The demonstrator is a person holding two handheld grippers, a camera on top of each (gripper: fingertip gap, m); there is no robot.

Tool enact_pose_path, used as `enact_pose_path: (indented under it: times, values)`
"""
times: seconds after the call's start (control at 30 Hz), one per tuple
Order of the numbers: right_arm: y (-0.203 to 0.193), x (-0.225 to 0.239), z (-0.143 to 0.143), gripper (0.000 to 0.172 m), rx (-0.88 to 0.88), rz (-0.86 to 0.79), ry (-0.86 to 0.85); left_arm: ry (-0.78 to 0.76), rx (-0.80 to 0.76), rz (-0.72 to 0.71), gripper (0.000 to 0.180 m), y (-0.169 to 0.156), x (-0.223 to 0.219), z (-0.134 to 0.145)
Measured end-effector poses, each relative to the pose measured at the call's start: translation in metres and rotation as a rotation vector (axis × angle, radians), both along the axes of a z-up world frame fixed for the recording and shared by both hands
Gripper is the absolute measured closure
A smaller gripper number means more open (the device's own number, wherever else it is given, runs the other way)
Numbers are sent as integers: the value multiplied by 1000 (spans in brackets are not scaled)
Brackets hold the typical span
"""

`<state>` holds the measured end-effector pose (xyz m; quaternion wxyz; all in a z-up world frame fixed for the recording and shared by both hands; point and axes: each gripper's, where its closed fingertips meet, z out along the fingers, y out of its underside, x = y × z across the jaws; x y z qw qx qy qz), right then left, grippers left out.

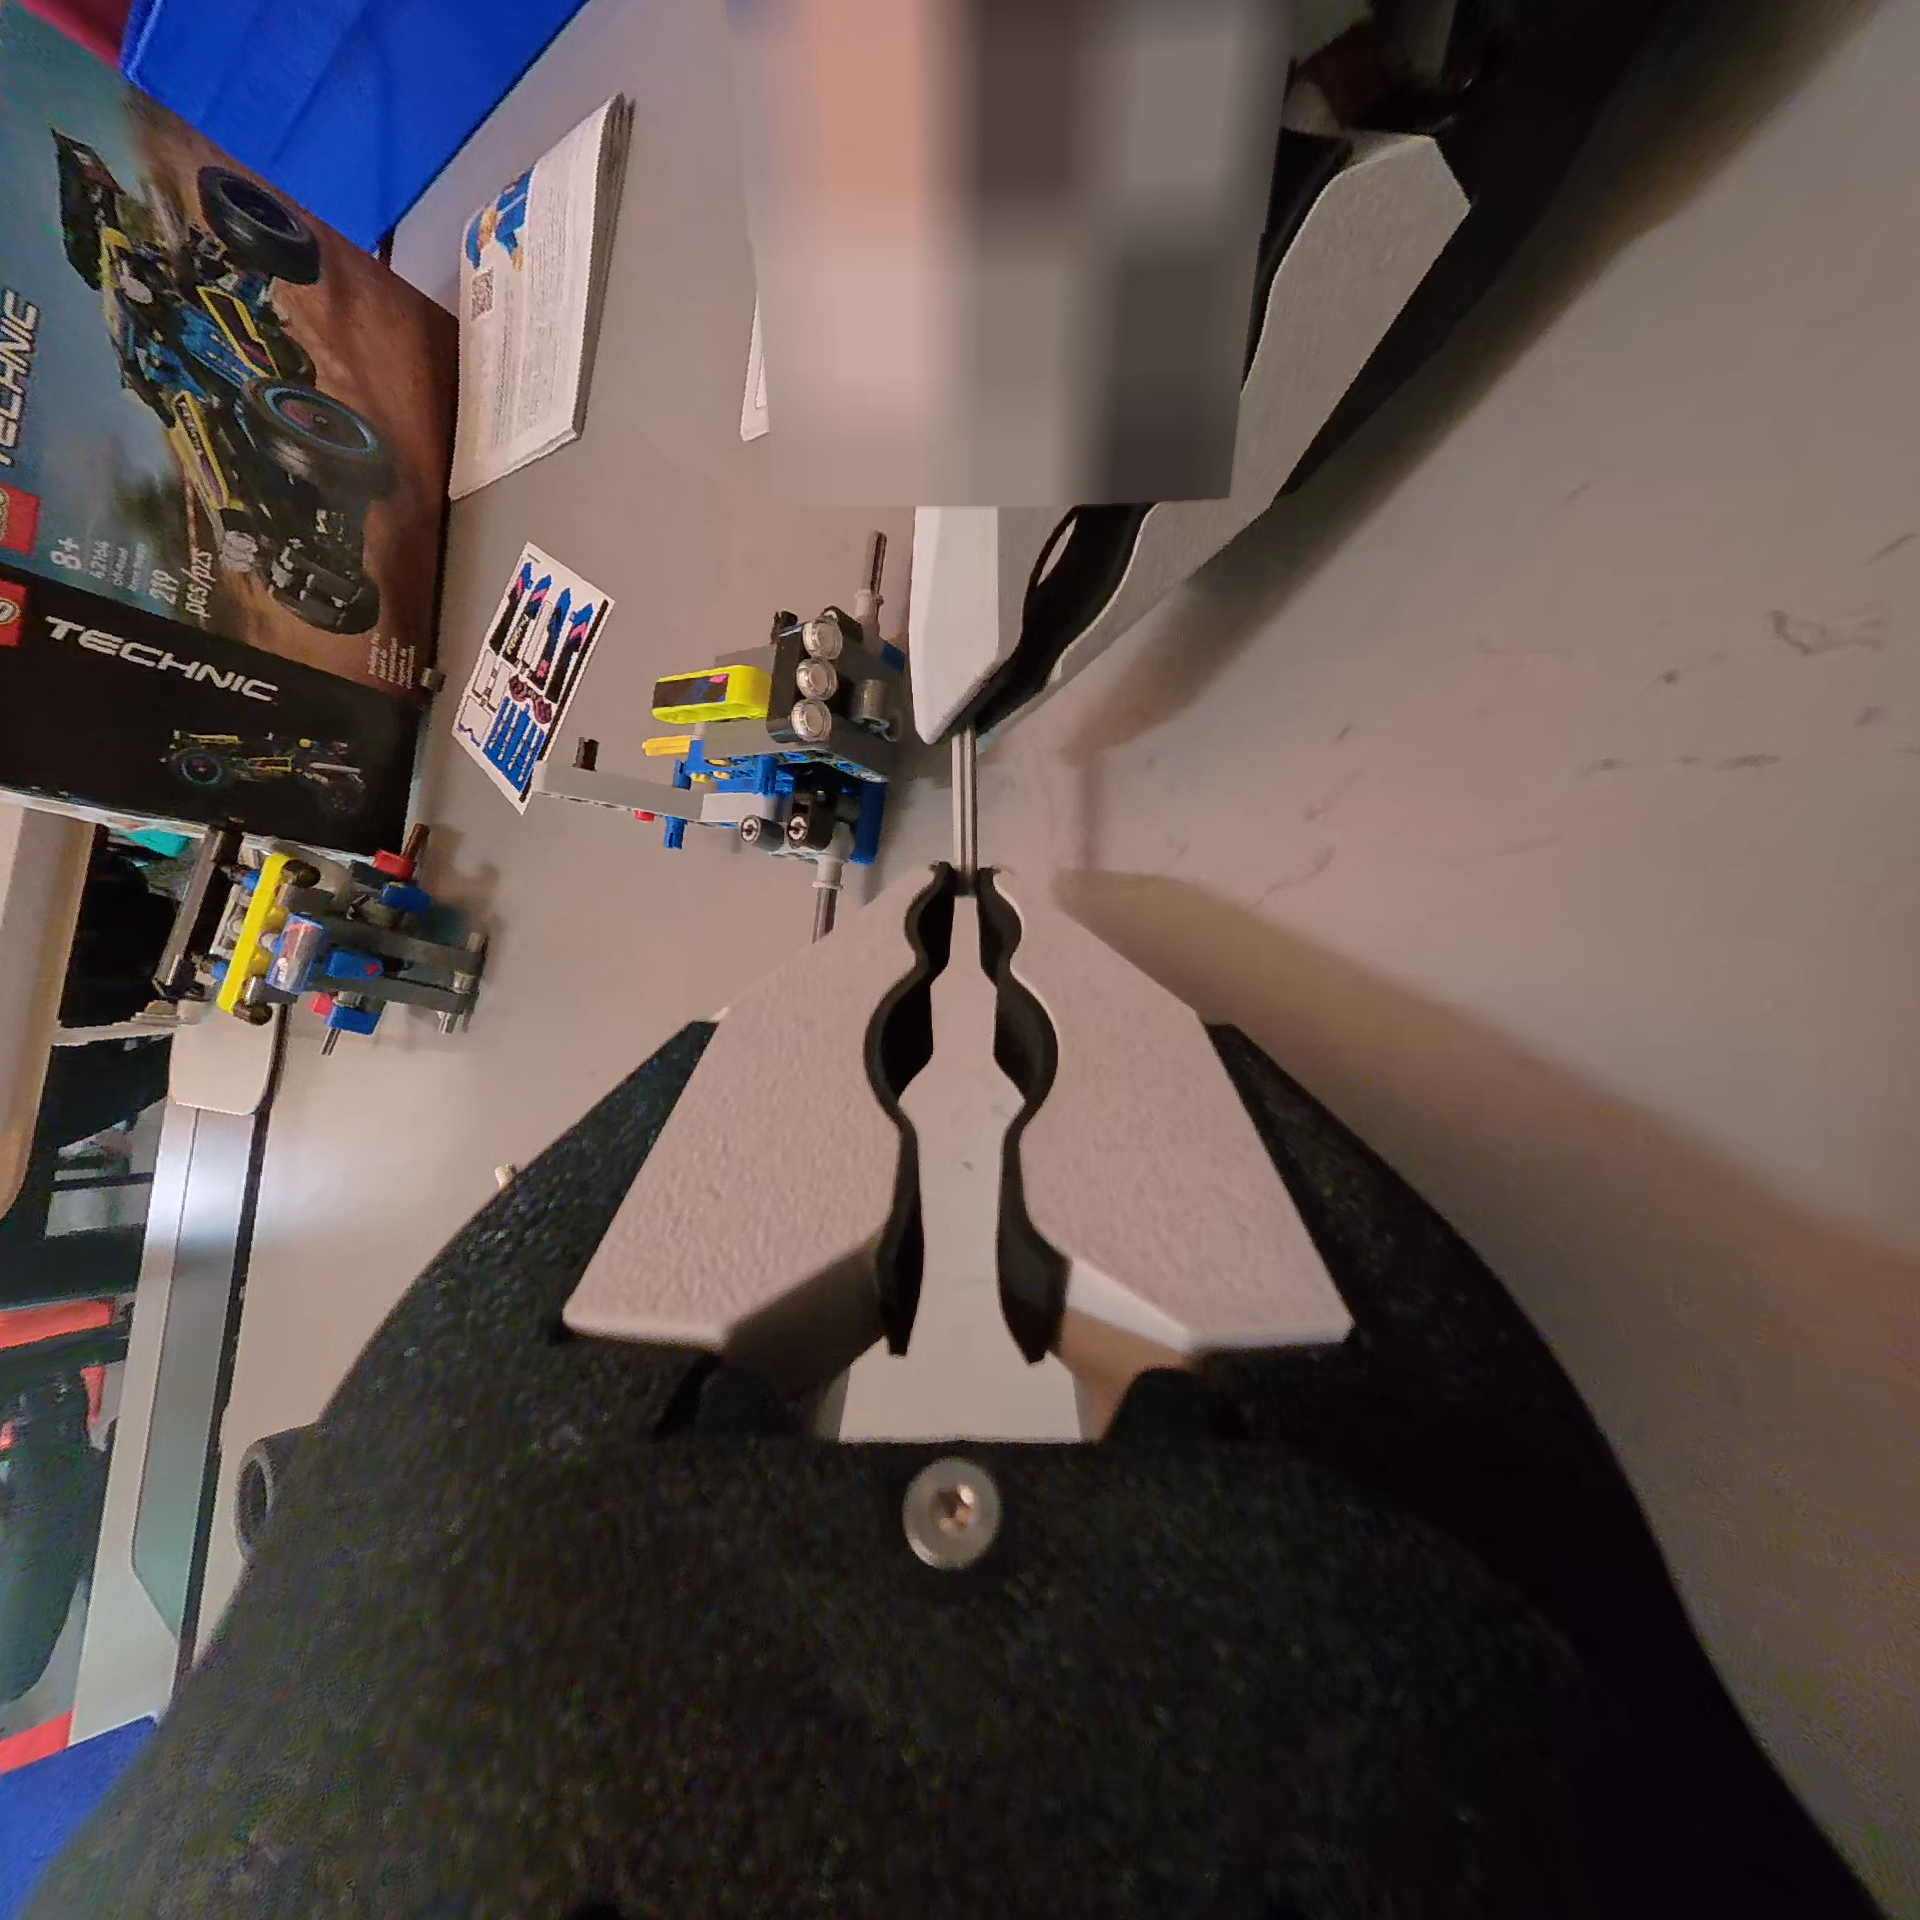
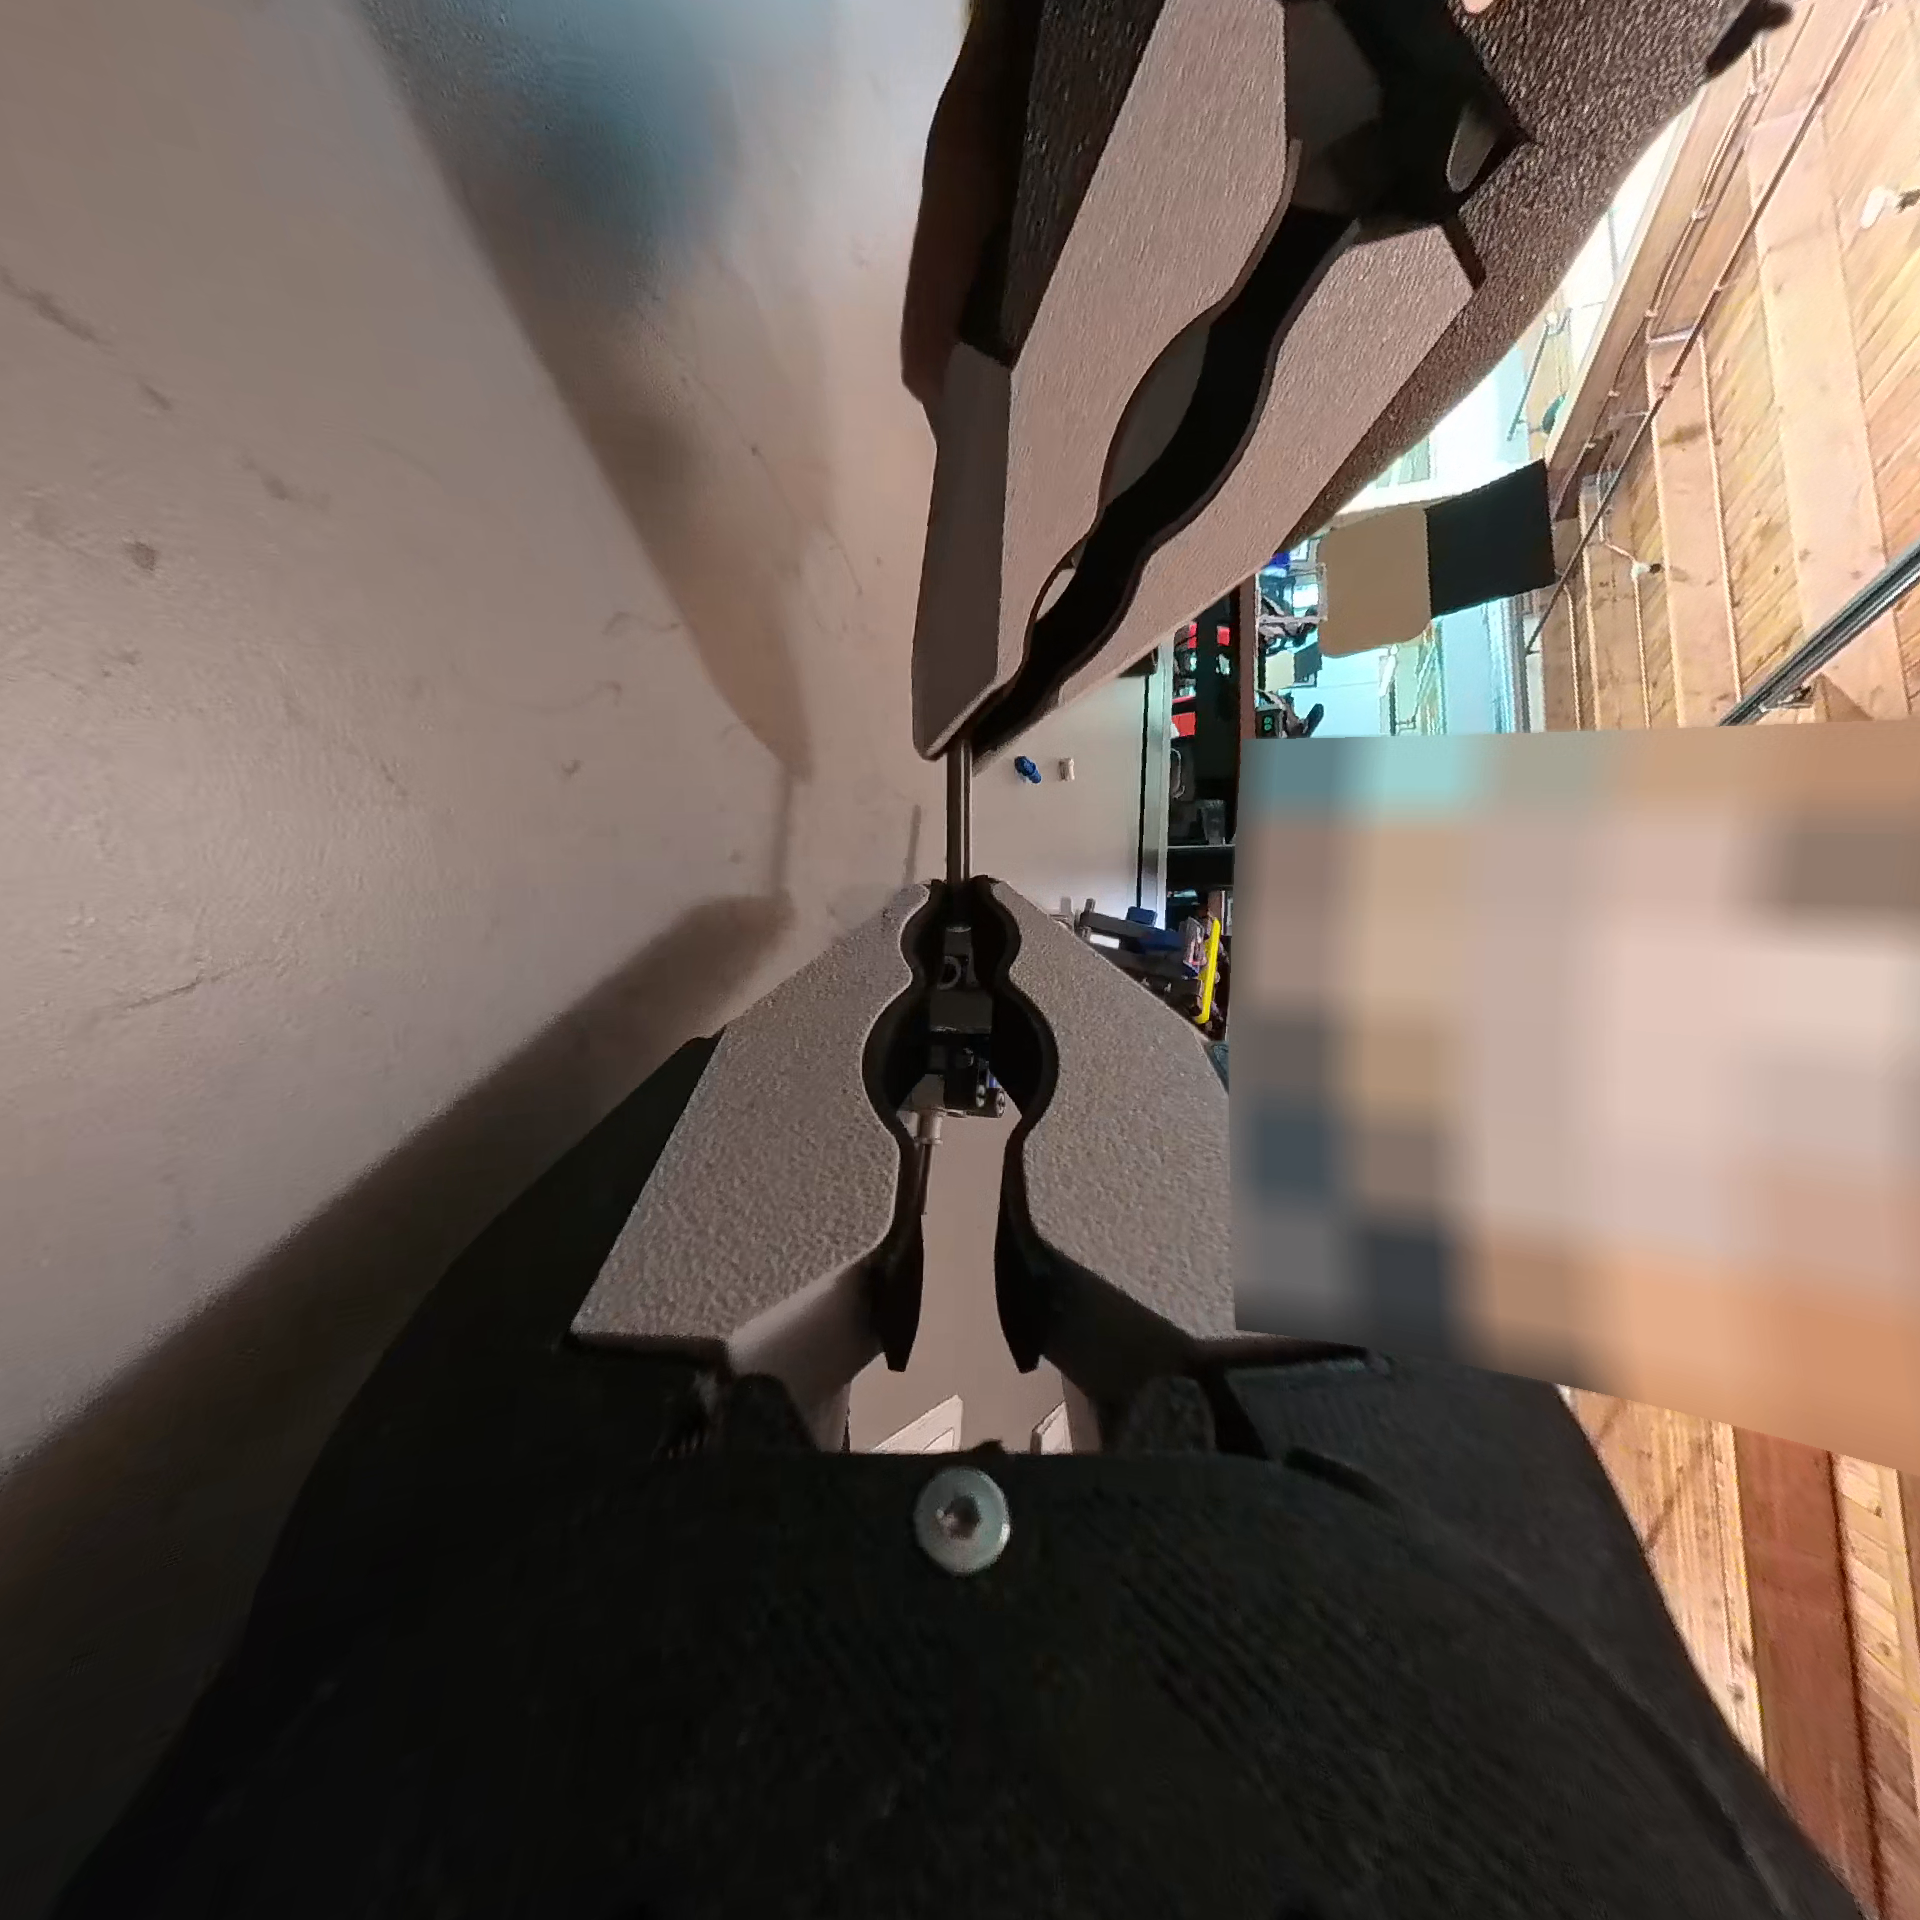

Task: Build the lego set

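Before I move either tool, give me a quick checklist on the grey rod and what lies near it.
1. Left tool tips closed on one end of the thin grey rod: ok.
2. Right tool tips closed on the other end: ok.
3. Rod straight between the two tools, above the table: ok.
4. Rod apart from the blue and yellow brick assembly: ok, though close beside it.
5. How deep the rod sits in each tool: cannot tell.
6. Sticker sheet and second assembly off to the side: ok.
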<state>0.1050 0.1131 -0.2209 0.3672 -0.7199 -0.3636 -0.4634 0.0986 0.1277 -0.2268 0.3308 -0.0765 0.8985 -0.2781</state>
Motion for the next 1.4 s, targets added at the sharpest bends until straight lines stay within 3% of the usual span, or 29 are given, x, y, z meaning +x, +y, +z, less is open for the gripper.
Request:
enact_pose_path:
  times: [0.03, 0.4, 0.5, 0.57, 0.8, 0.93, 1.4]
  values:
    - [0, 0, 0, 170, -2, -2, 1, -3, 4, 1, 180, 0, 0, 0]
    - [0, 6, -1, 170, 27, -24, 62, -60, 72, 21, 180, 1, 9, -1]
    - [-5, 16, 21, 133, 165, -63, 53, -138, 125, 50, 180, 10, 18, 0]
    - [-6, 22, 19, 122, 156, -88, 49, -162, 135, 59, 180, 14, 20, -1]
    - [2, 35, 8, 119, 72, -113, -38, -221, 140, 78, 180, 12, 25, 3]
    - [2, 37, 5, 142, 54, -107, -7, -263, 191, 95, 180, 14, 28, 3]
    - [3, 38, 6, 142, 91, -110, 26, -384, 296, 137, 180, 15, 30, 10]
